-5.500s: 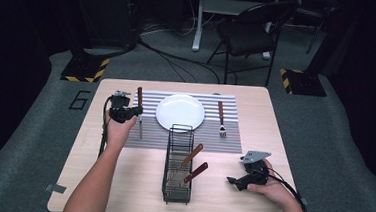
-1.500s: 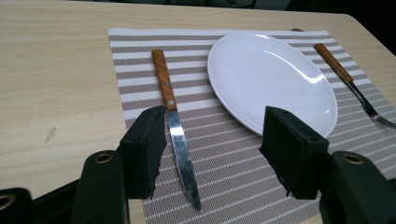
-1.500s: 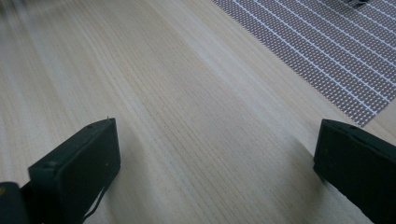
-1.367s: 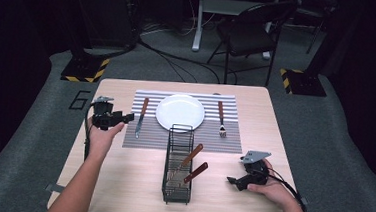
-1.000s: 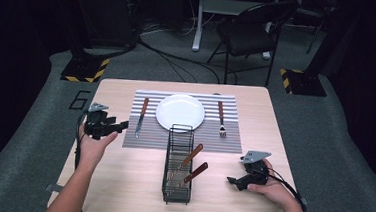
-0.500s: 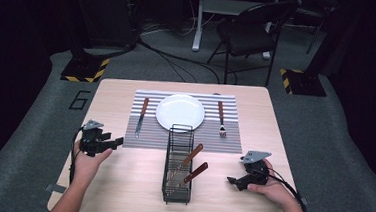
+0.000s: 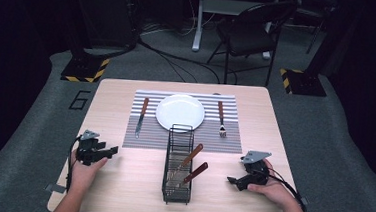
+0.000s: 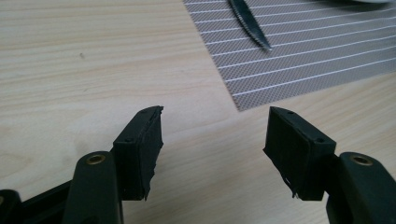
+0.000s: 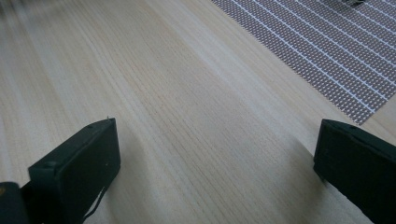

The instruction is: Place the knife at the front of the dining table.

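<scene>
From the high view, I see my left gripper (image 7: 106,152) sitting low over the bare wood at the table's (image 7: 120,181) left front, well clear of the striped placemat (image 7: 229,139). Its jaws stand apart with nothing between them. My right gripper (image 7: 235,180) rests at the right front of the table, pointing toward the black wire caddy (image 7: 178,163) that stands between my two hands. Two wooden-handled utensils (image 7: 190,165) lean inside that caddy. On the placemat, a white plate (image 7: 180,112) lies in the middle, a knife (image 7: 141,117) with a brown handle lies just to its left, and a fork (image 7: 220,118) with a brown handle lies just to its right. The knife is the nearest piece to my left gripper, yet they are well apart.

Looking along the left gripper (image 8: 212,135) in its own view, I see both black pads spread wide over plain wood, gripping nothing. The corner of the placemat (image 8: 299,60) lies ahead and to the right, and the serrated tip of the knife (image 8: 250,23) rests on it near the top edge, far from the pads.

Along the right gripper (image 9: 217,154) in its own view, the jaws are also spread wide and empty, close above the wood grain of the table (image 9: 177,93). An edge of the placemat (image 9: 327,51) crosses the upper right corner, apart from both pads.
</scene>
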The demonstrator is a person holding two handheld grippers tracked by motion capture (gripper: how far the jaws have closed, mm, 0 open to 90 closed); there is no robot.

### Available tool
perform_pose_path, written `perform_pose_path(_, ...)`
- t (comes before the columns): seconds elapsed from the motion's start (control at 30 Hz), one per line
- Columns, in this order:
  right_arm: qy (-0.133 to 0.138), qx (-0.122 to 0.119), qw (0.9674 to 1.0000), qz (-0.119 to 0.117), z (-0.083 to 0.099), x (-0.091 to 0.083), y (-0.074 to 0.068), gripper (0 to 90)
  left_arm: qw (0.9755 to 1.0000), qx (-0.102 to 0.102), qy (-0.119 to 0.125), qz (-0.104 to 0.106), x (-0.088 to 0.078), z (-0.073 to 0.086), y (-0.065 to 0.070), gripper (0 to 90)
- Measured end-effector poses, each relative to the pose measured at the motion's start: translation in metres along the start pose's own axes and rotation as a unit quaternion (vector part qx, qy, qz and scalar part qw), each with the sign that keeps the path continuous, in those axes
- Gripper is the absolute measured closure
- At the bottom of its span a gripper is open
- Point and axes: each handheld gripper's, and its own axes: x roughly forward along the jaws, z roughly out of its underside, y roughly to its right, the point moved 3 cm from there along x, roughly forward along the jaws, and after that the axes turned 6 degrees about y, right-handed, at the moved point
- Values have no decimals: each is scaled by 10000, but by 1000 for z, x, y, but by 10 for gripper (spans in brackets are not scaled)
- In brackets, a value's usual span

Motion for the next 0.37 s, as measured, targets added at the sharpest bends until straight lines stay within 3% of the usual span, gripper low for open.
perform_pose_path(0.1,-1,-3,10000,4,0,0,0,0,9997,85,-88,-201,0,6,-5,364)
perform_pose_path(0.23,-3,8,10000,14,0,0,0,0,9980,285,26,-563,-2,10,-12,326)
perform_pose_path(0.37,-11,7,10000,10,0,-1,0,0,9975,241,41,-660,-1,13,-14,324)
